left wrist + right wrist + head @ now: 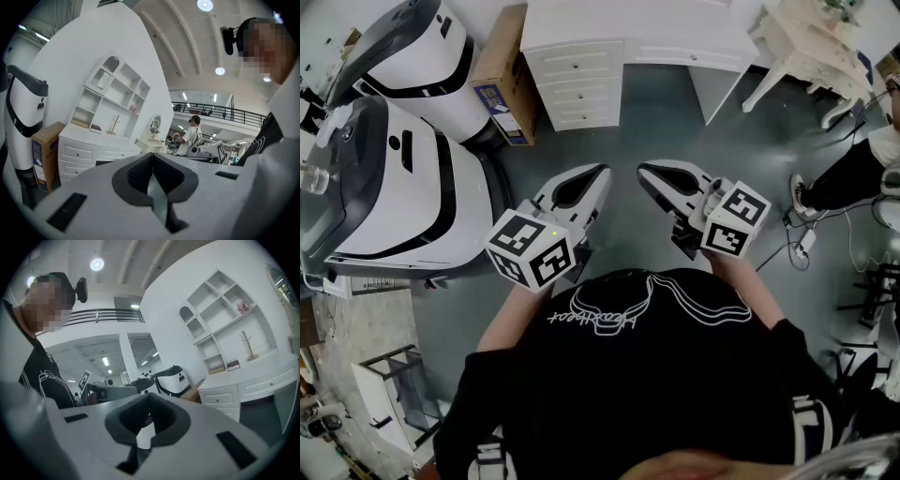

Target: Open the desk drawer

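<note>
The white desk [628,33] stands at the far side of the grey floor, with a stack of three small drawers [579,86] on its left and a wide shallow drawer [694,58] under its top; all are closed. My left gripper [602,173] and right gripper [645,170] are held side by side in front of my chest, well short of the desk and pointing towards it. Both are shut with nothing between the pads. The left gripper view shows the shut left gripper [153,157] and the drawer stack [77,152] far off. In the right gripper view, the right gripper [149,397] is shut, drawers [220,399] far right.
Two large white and black machines [403,187] stand at the left. A cardboard box [502,75] leans beside the desk's left end. A white dressing table [811,52] is at the top right. Another person [853,173] and floor cables [802,244] are at the right.
</note>
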Demonstrator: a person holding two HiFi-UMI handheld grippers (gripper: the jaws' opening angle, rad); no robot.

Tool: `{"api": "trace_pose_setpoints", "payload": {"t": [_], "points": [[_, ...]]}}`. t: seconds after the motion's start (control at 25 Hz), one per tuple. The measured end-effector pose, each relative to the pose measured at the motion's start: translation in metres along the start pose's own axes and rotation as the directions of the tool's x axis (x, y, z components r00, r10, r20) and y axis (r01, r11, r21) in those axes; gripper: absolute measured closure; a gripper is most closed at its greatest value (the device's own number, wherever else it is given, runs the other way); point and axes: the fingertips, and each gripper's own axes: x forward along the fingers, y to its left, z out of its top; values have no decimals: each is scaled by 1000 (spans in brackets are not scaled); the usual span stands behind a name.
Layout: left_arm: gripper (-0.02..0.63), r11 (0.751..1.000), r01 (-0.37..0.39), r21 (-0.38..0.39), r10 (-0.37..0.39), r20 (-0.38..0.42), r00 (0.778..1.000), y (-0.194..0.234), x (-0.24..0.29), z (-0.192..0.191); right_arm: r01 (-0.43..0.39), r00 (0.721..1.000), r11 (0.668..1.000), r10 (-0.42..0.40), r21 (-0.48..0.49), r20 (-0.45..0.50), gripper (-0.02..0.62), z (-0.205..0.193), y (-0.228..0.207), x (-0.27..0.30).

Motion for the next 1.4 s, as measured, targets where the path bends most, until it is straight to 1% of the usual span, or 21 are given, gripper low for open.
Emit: {"api": "trace_pose_setpoints", "payload": {"t": [0.32,0.44,0.84,0.96,1.12,1.28,1.4], "points": [[601,1000,-5,4,5,10,1000,31,3,2,2,1000,1000,-2,-9,-13,589,-5,-12,26],[601,1000,-8,-1,8,15,1000,39,4,2,17,1000,1000,-17,-13,-23,589,-6,-18,32],[601,999,-32,-28,32,1,999,78,29,-8,38,998,999,-37,13,-43,589,-16,-61,48],[601,998,-46,-37,45,-10,999,94,46,-11,34,998,999,-32,37,-47,589,-19,-84,56],[600,995,-73,-67,70,-39,997,128,74,-9,30,998,997,-25,76,-58,589,-16,-124,74],[600,993,-87,-86,82,-59,995,171,118,-4,29,997,995,-21,97,-80,589,-14,-180,98],[601,989,-95,-112,87,-73,994,205,154,-7,35,995,993,-23,113,-102,589,-15,-225,112]]}}
